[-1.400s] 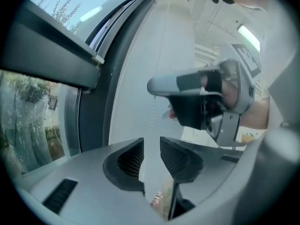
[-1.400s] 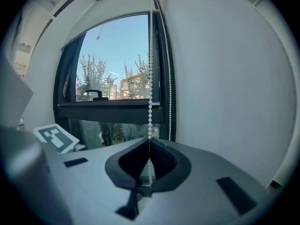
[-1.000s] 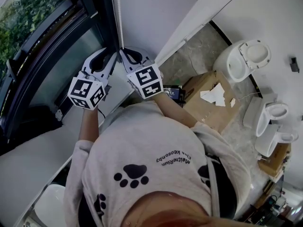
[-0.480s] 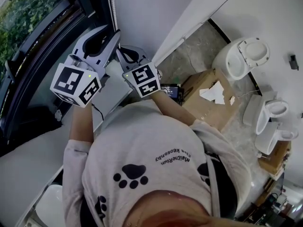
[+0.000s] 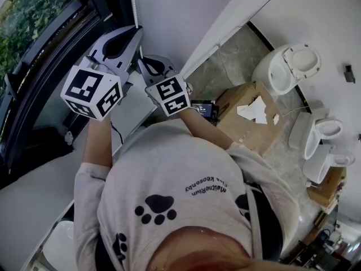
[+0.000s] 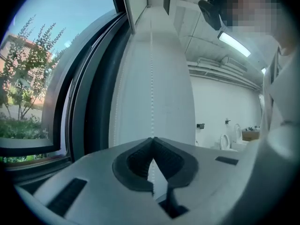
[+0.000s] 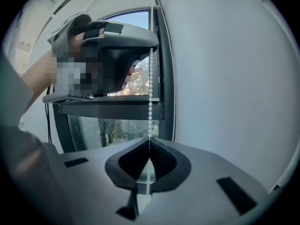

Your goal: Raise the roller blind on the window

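- While both grippers hold the same run of the bead chain (image 7: 150, 86), the left gripper (image 6: 151, 142) is the upper one and the right gripper (image 7: 149, 146) sits directly below it, near but apart
- Left jaws have just been closing and now stand pinched together on the chain, which passes up between the pads; right jaws are likewise closed on the chain
- Chain's long axis is vertical: it hangs just beside the dark frame of the window (image 5: 34, 55), against the white wall (image 5: 186, 10), and rises straight from each pair of jaws
- Judgement: the coming pull runs down that line and falls to the higher left hand; the right would have to release or travel with it
- Right gripper view alone shows a second, ungripped run of chain (image 7: 174, 78) close to the frame; head view alone shows the height order
- Blind fabric cannot be picked out in any view; the glass is bare at this height
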Available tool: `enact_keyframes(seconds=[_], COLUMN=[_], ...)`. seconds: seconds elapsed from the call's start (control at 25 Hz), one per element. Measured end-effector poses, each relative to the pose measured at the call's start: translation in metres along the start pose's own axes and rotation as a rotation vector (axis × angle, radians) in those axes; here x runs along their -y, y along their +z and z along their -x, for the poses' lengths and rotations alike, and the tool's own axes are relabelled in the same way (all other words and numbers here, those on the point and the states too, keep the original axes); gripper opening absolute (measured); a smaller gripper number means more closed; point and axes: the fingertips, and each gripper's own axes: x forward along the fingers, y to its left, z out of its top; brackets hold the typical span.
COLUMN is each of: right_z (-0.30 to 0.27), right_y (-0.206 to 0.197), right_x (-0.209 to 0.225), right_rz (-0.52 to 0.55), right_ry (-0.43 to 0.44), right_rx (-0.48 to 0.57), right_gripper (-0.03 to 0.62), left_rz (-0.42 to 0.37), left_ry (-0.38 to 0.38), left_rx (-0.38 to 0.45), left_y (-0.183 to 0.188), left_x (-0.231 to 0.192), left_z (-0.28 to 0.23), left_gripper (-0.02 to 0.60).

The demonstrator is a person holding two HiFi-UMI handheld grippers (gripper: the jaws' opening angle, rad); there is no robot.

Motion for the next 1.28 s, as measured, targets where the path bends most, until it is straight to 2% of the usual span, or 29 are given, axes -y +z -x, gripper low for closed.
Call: enact_keyframes(seconds=[0.32, 0.52, 0.68, 0.88, 1.28], right_z=[-0.007, -0.012, -0.015, -0.018, -0.022], right_y=[-0.038, -0.063, -0.085, -0.105, -0.160], right_x=[-0.004, -0.002, -0.002, -0.005, -0.007], right_rz=[0.014, 0.005, -0.039, -0.038, -0.056], right_ry=[0.002, -0.001, 0.008, 0.016, 0.030], right_rx=[-0.086, -0.136, -0.177, -0.219, -0.369], right_gripper=[0.009, 0.009, 0.009, 0.009, 0.009], left_rz=[0.080, 0.089, 0.117, 0.147, 0.210], left_ry=[0.008, 0.038, 0.044, 0.047, 0.062], left_rx=[-0.021, -0.057, -0.085, -0.110, -0.215], left_y=[-0.039, -0.065, -0.088, -0.111, -0.169], left_x=[0.001, -0.001, -0.001, 0.000, -0.006], left_z=[0.002, 0.002, 0.001, 0.001, 0.004], left_gripper=[0.009, 0.009, 0.009, 0.009, 0.009])
